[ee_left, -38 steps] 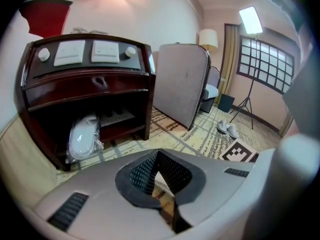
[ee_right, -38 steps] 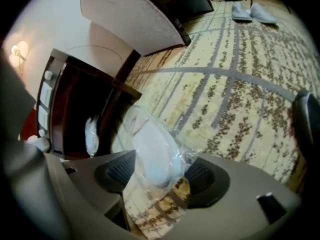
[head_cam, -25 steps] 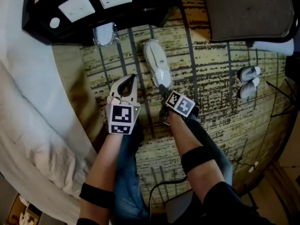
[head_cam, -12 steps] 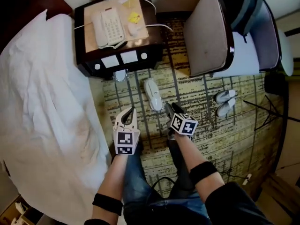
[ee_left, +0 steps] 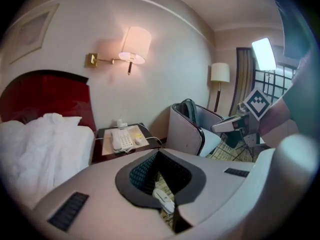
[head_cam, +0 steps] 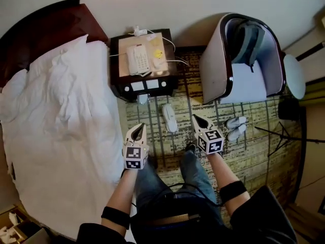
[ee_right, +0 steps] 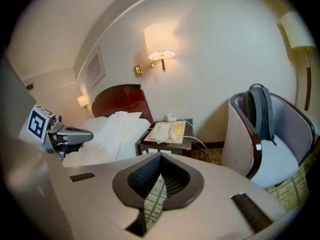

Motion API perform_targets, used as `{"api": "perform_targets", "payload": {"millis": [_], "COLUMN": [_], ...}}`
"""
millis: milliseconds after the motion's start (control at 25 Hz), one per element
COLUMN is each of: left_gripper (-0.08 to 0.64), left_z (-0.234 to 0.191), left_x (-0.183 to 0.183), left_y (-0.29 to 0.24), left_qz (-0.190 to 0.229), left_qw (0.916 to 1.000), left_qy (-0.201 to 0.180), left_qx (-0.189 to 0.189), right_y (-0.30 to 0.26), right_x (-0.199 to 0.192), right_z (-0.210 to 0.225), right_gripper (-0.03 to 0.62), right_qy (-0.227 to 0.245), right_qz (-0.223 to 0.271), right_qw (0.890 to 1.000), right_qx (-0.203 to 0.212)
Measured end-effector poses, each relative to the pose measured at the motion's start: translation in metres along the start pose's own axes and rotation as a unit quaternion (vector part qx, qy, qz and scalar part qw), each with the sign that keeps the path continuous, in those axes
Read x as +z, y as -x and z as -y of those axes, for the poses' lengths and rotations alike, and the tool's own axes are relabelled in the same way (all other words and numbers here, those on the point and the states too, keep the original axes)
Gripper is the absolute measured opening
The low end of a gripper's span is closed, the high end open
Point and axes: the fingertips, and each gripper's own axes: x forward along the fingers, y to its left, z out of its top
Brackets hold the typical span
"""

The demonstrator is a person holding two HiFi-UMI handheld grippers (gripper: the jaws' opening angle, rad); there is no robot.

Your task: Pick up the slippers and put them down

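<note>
A single white slipper [head_cam: 170, 118], long and smooth with a rounded toe, lies on the patterned carpet [head_cam: 254, 156] in front of the dark nightstand [head_cam: 116, 80]. It is ahead of both grippers, between them, and neither touches it. The left gripper [head_cam: 138, 128] is pressed together on nothing. Its own view catches the slipper through the slot under the mesh-textured pads, while the right gripper view shows only striped carpet there. The right gripper [head_cam: 196, 119] has just been closing its jaws, which meet with nothing between them. Only the head view shows a second pale pair [head_cam: 235, 126] beside the curved armchair [head_cam: 216, 70]. Only the gripper views show the glowing wall lamp [ee_left: 134, 46] near the rumpled white bed [head_cam: 66, 126].
</note>
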Motion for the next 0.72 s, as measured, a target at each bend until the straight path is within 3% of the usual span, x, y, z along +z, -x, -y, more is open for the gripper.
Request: {"api": "perform_targets", "payload": {"millis": [240,520,720], "left_gripper": [0.0,0.0,0.0], "left_z": [-0.02,-0.025,-0.021], "left_x": [0.041,0.051,0.051], "left_y": [0.048,0.082,0.097], "left_qz": [0.018,0.03,0.031], "left_qw": [0.9994,0.9984,0.998], "left_qy": [0.011,0.021,0.032], "left_qx": [0.028,0.043,0.044], "right_y": [0.054,0.092,0.098], "right_x": [0.075,0.098,0.094], "right_z": [-0.02,-0.032,-0.041], "right_gripper": [0.002,0.002,0.002], "right_qy": [0.048,0.051,0.051], "right_qz": [0.053,0.08,0.081], "right_qw": [0.997,0.995,0.995], "right_qx": [0.015,0.003,0.008]}}
